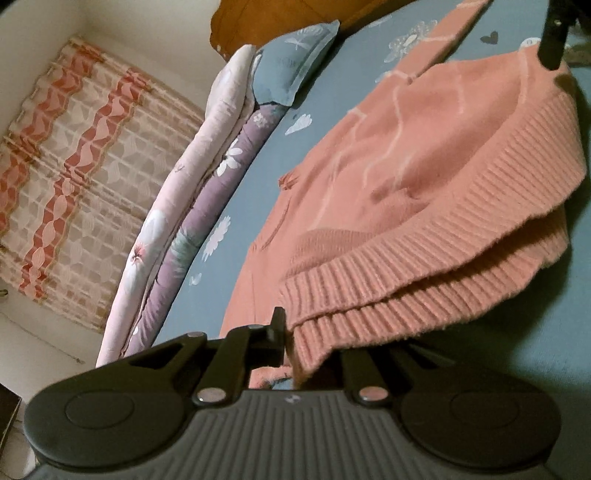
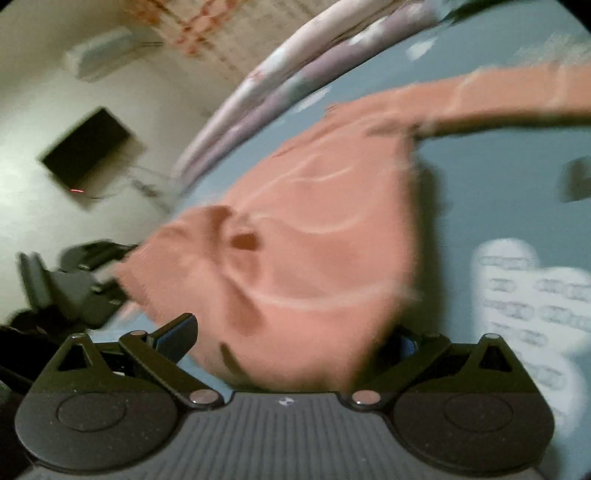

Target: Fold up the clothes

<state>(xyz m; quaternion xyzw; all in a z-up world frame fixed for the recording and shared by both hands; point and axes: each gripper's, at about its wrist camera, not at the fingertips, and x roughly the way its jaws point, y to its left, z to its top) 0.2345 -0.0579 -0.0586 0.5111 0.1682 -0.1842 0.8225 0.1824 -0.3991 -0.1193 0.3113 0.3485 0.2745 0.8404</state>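
A pink knit sweater [image 1: 424, 173] lies on a blue flower-print bed sheet [image 1: 258, 155]. My left gripper [image 1: 299, 332] is shut on a corner of its ribbed hem [image 1: 406, 273], which is lifted off the layer below. A black finger of the right gripper [image 1: 552, 40] stands at the far end of the hem. The right wrist view is blurred. There the right gripper [image 2: 291, 336] has its jaws wide apart, with sweater [image 2: 314, 229] cloth lying between and over them; its right finger is hidden. A sleeve [image 2: 509, 96] stretches to the right. The left gripper [image 2: 74, 288] shows at the sweater's left edge.
Folded pink and purple quilts [image 1: 192, 206] and a blue pillow [image 1: 291, 66] line the bed's far side. Behind them hang a patterned curtain [image 1: 74, 177] and a wooden headboard [image 1: 266, 22]. A dark screen [image 2: 88, 147] and an air conditioner [image 2: 103, 51] are on the wall.
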